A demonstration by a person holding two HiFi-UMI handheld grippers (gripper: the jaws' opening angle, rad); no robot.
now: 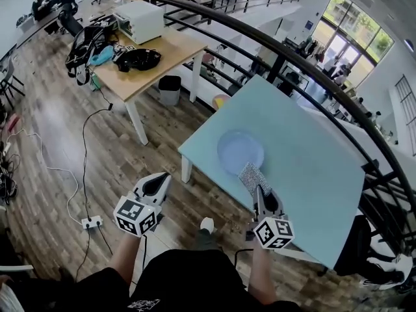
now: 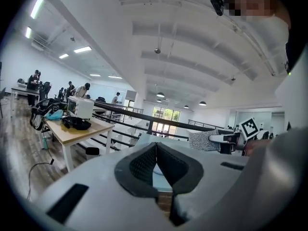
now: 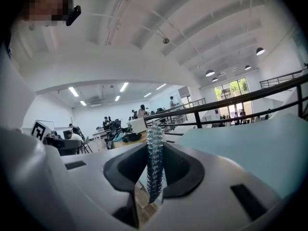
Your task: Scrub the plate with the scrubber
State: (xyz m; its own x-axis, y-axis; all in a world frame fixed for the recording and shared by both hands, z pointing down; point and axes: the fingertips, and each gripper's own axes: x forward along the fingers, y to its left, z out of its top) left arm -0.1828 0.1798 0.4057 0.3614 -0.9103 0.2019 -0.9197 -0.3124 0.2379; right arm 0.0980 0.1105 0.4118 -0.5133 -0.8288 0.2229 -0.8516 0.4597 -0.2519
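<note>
Here's the pale blue table (image 1: pixel 305 168), with the round blue plate (image 1: pixel 239 149) lying flat near its front left corner. Nothing else sits on the top. Behind the table a black railing (image 1: pixel 273 47) curves across, and beyond that is a wooden desk (image 1: pixel 156 60). The desk holds a white box (image 1: pixel 139 20) and some black bags (image 1: pixel 138 59), and there's a bin (image 1: pixel 169 90) underneath. Down on the plank floor (image 1: pixel 58 135), a power strip (image 1: pixel 91 222) trails a white cable well to the left. Nothing stands between the grippers and the plate.

Over to the right gripper (image 1: pixel 261 192). It reaches in from the table's near edge, its 2 jaws clamped tight on the scrubber (image 1: pixel 252 175). In the right gripper view that scrubber (image 3: pixel 155 150) stands on edge as a glittery strip, squeezed between both black pads and poking out past them. Its far end meets the plate's near rim in the head view. Whether it actually touches there or hangs just above, I can't tell.

Now the left gripper (image 1: pixel 158 184). It hangs off the table over the floor, just left of the front corner and well apart from the plate. In its own view the pads (image 2: pixel 144 163) are pressed together at the tips with nothing between them. The scrubber (image 2: pixel 204 140) shows off to the right.
</note>
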